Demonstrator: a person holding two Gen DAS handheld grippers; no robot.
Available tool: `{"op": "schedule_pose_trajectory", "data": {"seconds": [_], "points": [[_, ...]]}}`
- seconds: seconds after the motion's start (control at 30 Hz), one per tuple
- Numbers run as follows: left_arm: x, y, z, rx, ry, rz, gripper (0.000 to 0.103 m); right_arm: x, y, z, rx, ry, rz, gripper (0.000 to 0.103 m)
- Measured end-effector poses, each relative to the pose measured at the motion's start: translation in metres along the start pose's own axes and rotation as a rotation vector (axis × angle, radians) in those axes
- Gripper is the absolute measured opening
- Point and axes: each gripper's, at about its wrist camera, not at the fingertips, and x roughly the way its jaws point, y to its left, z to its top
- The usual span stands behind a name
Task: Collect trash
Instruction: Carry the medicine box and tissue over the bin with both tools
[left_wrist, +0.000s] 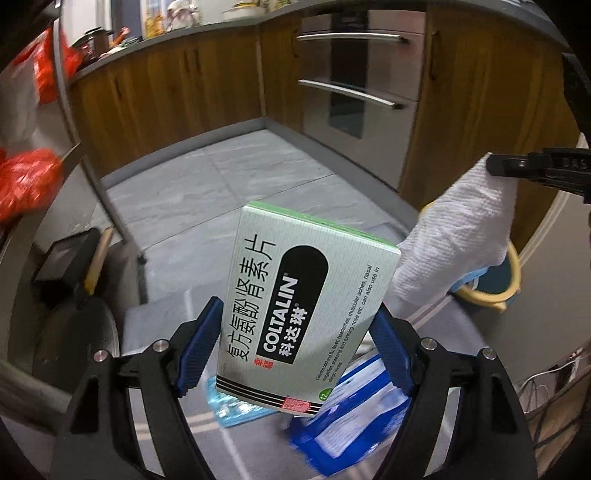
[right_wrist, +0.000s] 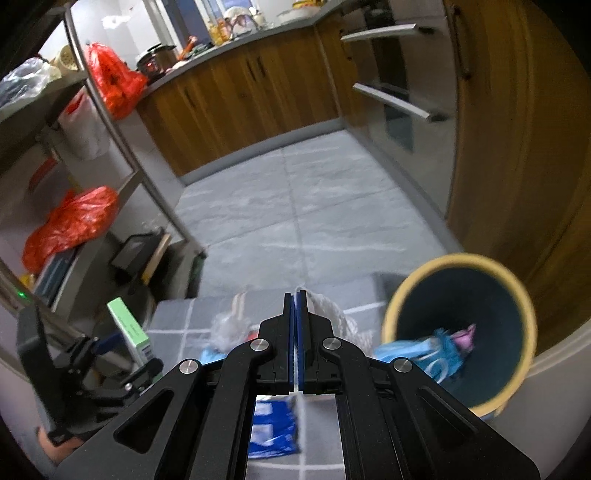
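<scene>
Firmly left gripper (left_wrist: 299, 325) clamps medicine box (left_wrist: 310, 306), right gripper (right_wrist: 298, 295) pinches paper towel (left_wrist: 458, 236)

Floor: grey stone-look tiles (right_wrist: 332, 206).
Cabinets: wooden fronts (right_wrist: 236, 92) under a grey countertop (right_wrist: 207, 55).
Oven: steel front, two bar handles (left_wrist: 354, 92).
Shelf rack: metal frame (right_wrist: 122, 129); red plastic bags (right_wrist: 74, 221) are kept on it.
Pot: dark cooker (right_wrist: 155, 59), set on the countertop.

Each black claw (left_wrist: 295, 343) has ribbed blue pads (left_wrist: 201, 341) and silver screws.
</scene>
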Motion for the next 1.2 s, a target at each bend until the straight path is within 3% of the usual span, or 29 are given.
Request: {"op": "schedule_pose_trajectory", "data": {"seconds": [0.5,0.83,1.0,1.2], "points": [[0.046,-0.124,0.061,0.124,0.009,-0.189,0.077,-0.019,-0.075,0.017,0.02,-0.104,-0.231,0.002],[0.1,-0.2,0.072,0.224,0.074,-0.282,0.077,-0.003,-0.125,0.021,0.092,-0.068,-0.295,0.002],[0.128,-0.231,0.066,0.282,0.112,-0.294,0.077,0.008,-0.141,0.019,0.107,-0.046,-0.351,0.002],[0.152,-0.25,0.065,0.327,0.084,-0.296,0.077,0.018,-0.164,0.014,0.155,-0.016,-0.381,0.002]]}}
